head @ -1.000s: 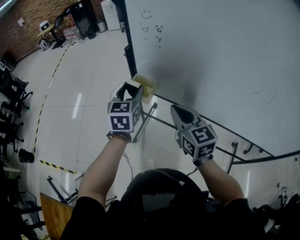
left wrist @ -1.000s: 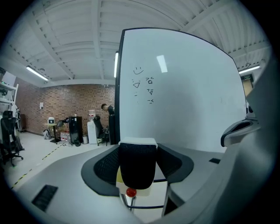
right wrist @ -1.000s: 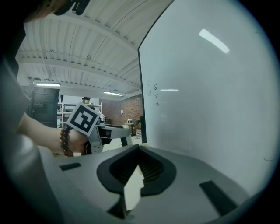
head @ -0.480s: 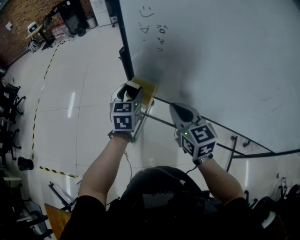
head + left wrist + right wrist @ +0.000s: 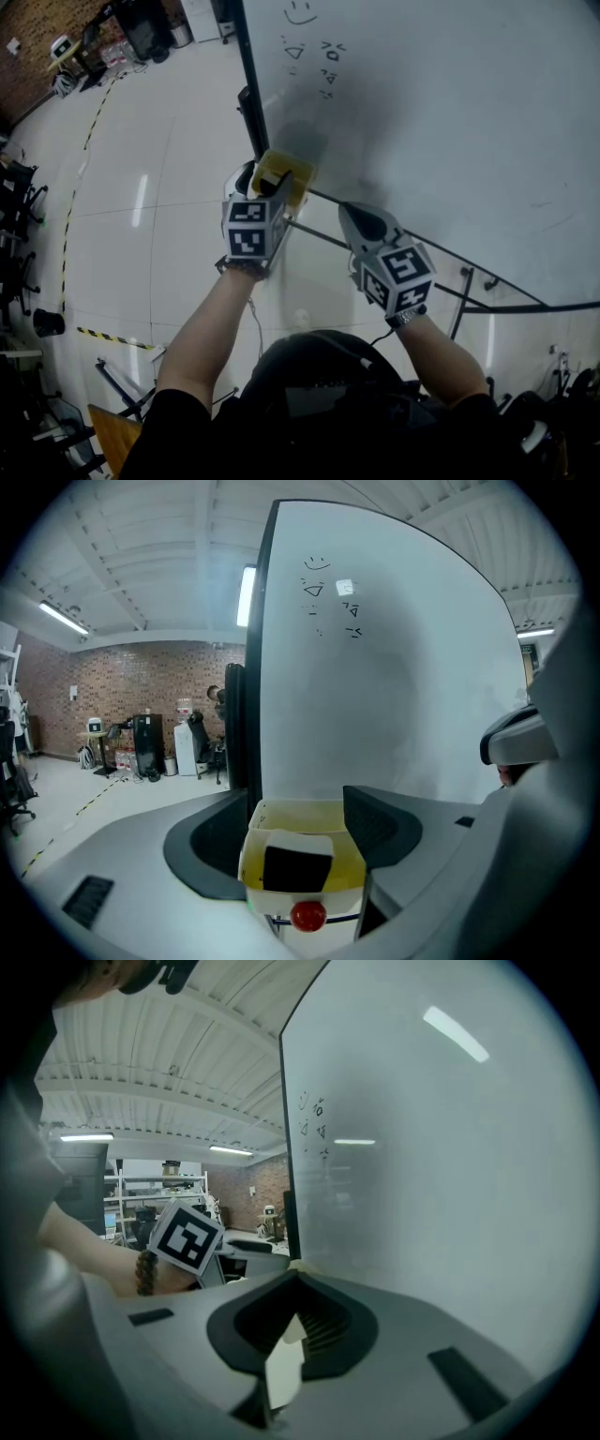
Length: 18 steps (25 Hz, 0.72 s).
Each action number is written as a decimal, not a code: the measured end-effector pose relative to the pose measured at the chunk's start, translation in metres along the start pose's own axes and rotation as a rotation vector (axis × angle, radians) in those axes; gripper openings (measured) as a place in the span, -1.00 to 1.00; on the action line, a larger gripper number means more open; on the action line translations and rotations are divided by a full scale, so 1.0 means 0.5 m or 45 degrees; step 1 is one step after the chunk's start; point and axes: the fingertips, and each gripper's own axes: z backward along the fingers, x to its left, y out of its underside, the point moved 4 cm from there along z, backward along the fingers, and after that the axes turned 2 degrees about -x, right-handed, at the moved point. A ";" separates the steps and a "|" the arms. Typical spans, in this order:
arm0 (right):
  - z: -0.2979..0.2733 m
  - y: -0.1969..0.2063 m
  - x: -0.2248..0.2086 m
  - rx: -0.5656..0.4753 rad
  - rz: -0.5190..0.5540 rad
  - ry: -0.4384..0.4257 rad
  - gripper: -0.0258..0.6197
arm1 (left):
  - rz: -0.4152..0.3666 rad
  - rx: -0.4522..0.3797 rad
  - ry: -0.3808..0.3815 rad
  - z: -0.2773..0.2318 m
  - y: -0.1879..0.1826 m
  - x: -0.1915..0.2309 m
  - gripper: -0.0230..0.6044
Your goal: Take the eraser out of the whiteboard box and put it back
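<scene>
At the whiteboard's [image 5: 422, 112] lower left corner, your left gripper [image 5: 298, 803] has just been opening. It now gapes wide around the yellow whiteboard box [image 5: 349, 869], its pads clear of the eraser [image 5: 298, 867] inside. Your right gripper [image 5: 298, 1274] is closed and empty. Centre both pads on the eraser, inside the box walls, before you squeeze.

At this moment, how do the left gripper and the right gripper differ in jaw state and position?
The jaws of the left gripper have just been opening and stand wide apart, the yellow box with the eraser between them; those of the right gripper are together, empty. The left gripper is at the box; the right gripper is apart from it, further along the whiteboard. Both point at the whiteboard.
</scene>
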 end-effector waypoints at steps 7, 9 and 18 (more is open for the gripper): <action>0.030 -0.002 0.014 -0.013 0.006 -0.028 -0.84 | 0.015 -0.010 -0.024 0.037 -0.001 -0.018 0.07; 0.042 0.000 0.019 -0.016 0.009 -0.039 -0.84 | 0.020 -0.013 -0.033 0.052 0.001 -0.027 0.07; 0.144 0.010 0.047 -0.048 0.042 -0.081 -0.84 | 0.018 -0.052 -0.076 0.145 0.005 -0.098 0.07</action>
